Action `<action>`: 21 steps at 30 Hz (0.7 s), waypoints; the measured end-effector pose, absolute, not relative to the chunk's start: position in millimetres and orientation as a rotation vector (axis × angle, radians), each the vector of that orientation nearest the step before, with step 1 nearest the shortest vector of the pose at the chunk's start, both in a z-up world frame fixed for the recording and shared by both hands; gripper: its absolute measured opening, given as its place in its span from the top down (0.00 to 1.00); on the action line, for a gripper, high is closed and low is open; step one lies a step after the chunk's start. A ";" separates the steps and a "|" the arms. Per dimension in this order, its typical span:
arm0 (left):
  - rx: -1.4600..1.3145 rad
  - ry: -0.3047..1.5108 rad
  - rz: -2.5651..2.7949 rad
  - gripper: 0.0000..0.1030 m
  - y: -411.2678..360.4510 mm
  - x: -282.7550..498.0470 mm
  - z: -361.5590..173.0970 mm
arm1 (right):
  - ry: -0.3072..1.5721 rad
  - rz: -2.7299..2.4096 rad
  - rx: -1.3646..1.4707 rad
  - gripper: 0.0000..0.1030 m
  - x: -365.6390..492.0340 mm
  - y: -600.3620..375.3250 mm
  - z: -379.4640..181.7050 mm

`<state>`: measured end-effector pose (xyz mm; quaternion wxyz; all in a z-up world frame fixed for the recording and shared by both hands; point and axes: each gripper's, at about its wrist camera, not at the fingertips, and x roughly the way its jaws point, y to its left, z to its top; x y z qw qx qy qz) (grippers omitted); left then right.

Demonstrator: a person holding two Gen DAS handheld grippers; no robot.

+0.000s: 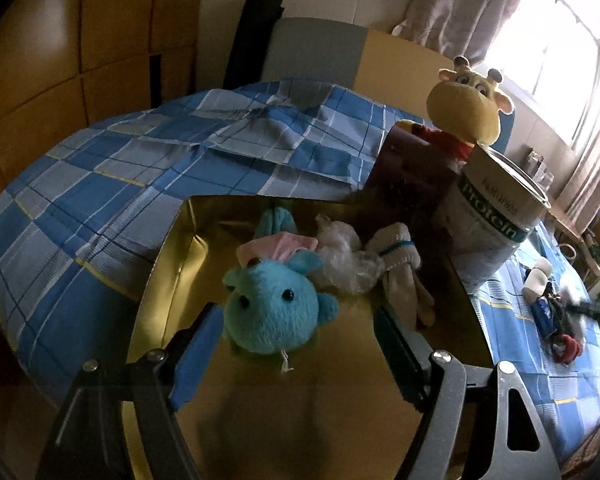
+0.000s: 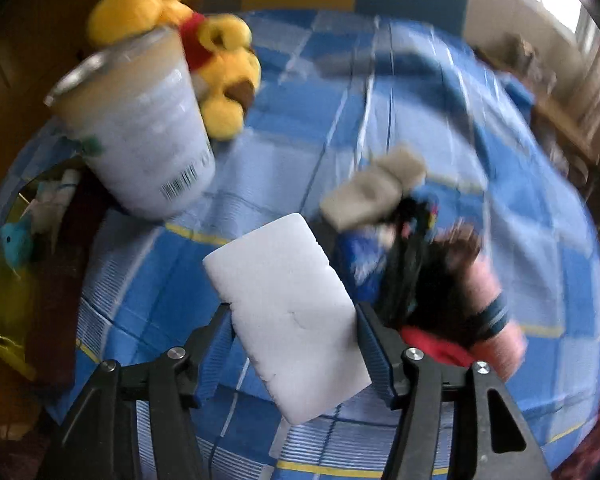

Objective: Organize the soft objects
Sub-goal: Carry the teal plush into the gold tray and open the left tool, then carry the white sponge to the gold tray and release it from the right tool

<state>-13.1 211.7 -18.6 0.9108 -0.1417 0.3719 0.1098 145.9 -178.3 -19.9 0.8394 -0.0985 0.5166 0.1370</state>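
My left gripper (image 1: 296, 320) stands open over a gold-lined box (image 1: 168, 280). A blue plush animal (image 1: 274, 312) lies in the box between the fingers, and neither pad presses on it. Behind it in the box are a pink cloth (image 1: 276, 246), a crumpled plastic bag (image 1: 344, 256) and a pale bundled glove (image 1: 400, 268). My right gripper (image 2: 294, 312) is shut on a white sponge block (image 2: 288, 308), held above the blue checked bedsheet (image 2: 300, 120). Grey socks (image 2: 372, 192) and a pink striped sock (image 2: 496, 320) lie on the sheet beyond it.
A white protein can (image 1: 496, 216) stands beside the box, with a yellow giraffe plush (image 1: 466, 104) behind it. A heap of dark small items (image 2: 420, 264) and a red piece (image 2: 432, 344) lie right of the sponge. A wooden wardrobe (image 1: 60, 60) stands at left, a curtained window (image 1: 540, 40) at right.
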 end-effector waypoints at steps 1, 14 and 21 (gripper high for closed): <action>-0.297 0.765 0.222 0.24 212.8 -13.5 -18.0 | 1.081 0.282 -0.216 0.41 152.9 -176.9 -9.5; -0.320 0.737 0.231 0.24 234.5 -23.7 -13.0 | 0.852 -0.085 -0.212 0.41 332.5 -125.0 130.8; -0.335 0.743 0.236 0.24 243.9 -29.5 -17.8 | 0.622 0.113 -0.244 0.41 349.7 5.9 207.2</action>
